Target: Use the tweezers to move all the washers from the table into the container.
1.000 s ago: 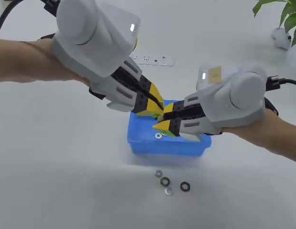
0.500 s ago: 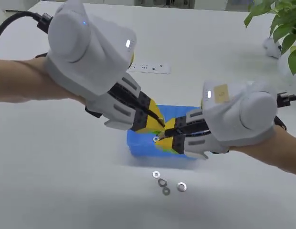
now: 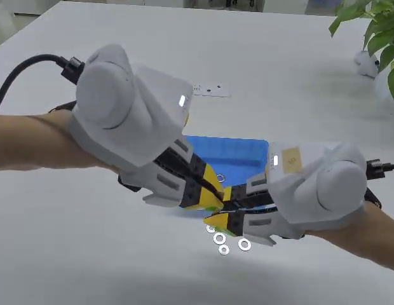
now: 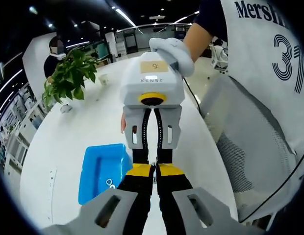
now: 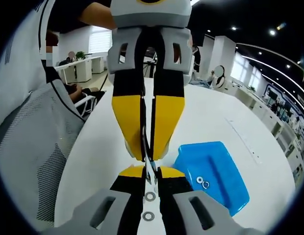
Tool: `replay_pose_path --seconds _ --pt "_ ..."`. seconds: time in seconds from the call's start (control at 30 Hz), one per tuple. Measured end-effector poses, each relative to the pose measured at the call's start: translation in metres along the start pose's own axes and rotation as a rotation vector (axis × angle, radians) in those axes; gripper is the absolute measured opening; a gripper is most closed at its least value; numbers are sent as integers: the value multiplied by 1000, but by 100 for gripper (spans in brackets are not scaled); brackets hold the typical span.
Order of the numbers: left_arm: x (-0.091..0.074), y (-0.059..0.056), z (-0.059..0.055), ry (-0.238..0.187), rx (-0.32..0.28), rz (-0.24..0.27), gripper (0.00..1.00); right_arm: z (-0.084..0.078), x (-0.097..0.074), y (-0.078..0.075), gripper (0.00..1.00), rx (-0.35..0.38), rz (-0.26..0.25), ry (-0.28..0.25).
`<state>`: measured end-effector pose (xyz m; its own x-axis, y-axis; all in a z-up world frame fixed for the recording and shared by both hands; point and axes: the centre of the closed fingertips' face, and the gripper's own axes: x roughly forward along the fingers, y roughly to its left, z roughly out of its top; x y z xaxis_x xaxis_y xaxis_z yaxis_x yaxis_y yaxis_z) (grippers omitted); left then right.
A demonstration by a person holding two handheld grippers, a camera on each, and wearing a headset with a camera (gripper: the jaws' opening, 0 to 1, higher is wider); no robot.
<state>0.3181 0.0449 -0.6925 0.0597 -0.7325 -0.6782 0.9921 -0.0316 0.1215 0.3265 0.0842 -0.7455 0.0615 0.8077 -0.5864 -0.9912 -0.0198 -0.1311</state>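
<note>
On your left, the left gripper (image 3: 210, 198) reached in low over the table (image 3: 82, 260). Its yellow jaws were drawn in until only a slit showed between them. The tweezers (image 5: 150, 172) ran through that slit, clamped along their length.

Their long axis followed the line of those jaws and pointed out past them, down toward the table. The tips looked bare, though they were too thin for me to be sure no washer was caught in them.

In the right gripper view, the nearest washer (image 5: 150, 196) lay just beyond the tips, almost dead on that axis. A second washer (image 5: 148, 216) sat close behind it in the same line.

In the head view, the loose washers (image 3: 220, 239) sat in a small cluster on your side of the blue container (image 3: 244, 151), near its front wall but apart from it. The stored washers (image 5: 203, 183) already lay inside it.

On your right, the right gripper (image 3: 227, 220) met the left one tip to tip. Its jaws were closed in on either side of the tweezers' working end, and it was the lower of the two, nearer the cluster.

I judged the pick to need only a short drop along the tweezers' own line. The carry would then go away from you, over the front wall.
</note>
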Motion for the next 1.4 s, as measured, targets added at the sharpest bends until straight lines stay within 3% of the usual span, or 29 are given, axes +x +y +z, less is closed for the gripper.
replay_pose_path --seconds 0.13,0.37,0.77,1.4 --pt "2 -4 -5 -7 -19 -5 6 -3 4 5 10 41 12 -11" --pt "4 -7 -13 -18 -50 3 6 -8 10 9 10 51 25 -9" --pt "9 9 -22 -28 -70 20 6 -16 17 -8 11 64 5 7" --pt "15 12 -29 -27 -80 11 6 -24 22 -11 11 73 19 22"
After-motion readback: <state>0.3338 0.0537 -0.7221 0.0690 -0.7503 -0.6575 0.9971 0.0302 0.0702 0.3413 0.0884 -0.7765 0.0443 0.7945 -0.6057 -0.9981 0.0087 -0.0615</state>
